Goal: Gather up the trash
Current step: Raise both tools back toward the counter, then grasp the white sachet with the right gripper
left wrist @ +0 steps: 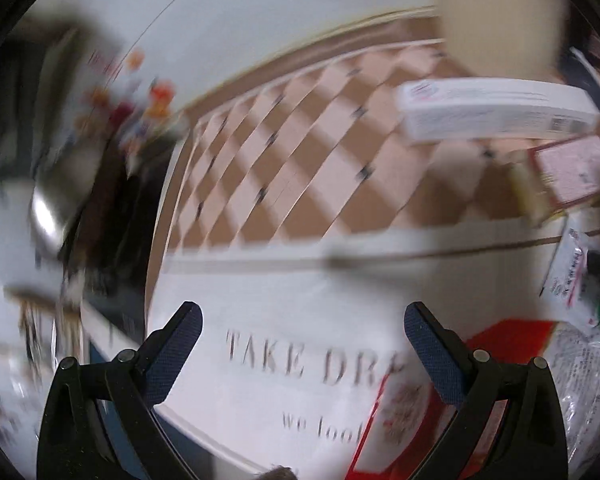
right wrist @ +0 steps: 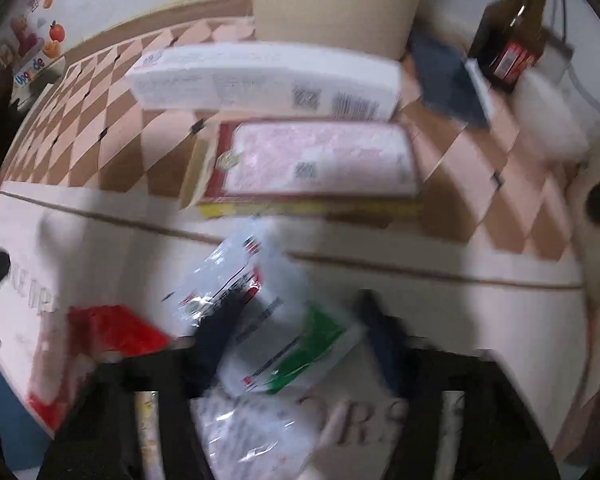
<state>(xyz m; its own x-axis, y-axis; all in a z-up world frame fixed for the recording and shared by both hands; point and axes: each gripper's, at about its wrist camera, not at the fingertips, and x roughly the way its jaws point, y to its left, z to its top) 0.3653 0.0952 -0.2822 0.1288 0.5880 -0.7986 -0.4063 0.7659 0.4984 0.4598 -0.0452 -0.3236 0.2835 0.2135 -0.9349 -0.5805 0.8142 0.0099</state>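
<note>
left gripper [left wrist: 302, 320]: fingers spread wide with nothing between them, hanging over a white printed surface [left wrist: 300, 312] that carries the letters "take dre".
right gripper [right wrist: 300, 320]: badly blurred; a clear plastic wrapper [right wrist: 260, 320] with green, red and black print lies between the dark fingers, but it cannot be told whether they pinch it or stand apart.
wrapper: over the same white surface, near its far edge; more crinkled clear plastic [right wrist: 256, 432] lies below it, toward the camera.
red packet [right wrist: 112, 326]: flat on the white surface, to the left of the wrapper.
boxes: on the checkered brown and pink floor [right wrist: 112, 120] beyond the white surface, a pink-topped box [right wrist: 320, 160] with a yellow edge lies nearest, and a long white box [right wrist: 260, 80] with a barcode lies just behind it.
dark bottle [right wrist: 516, 28]: upright at the far right, red label showing.
</note>
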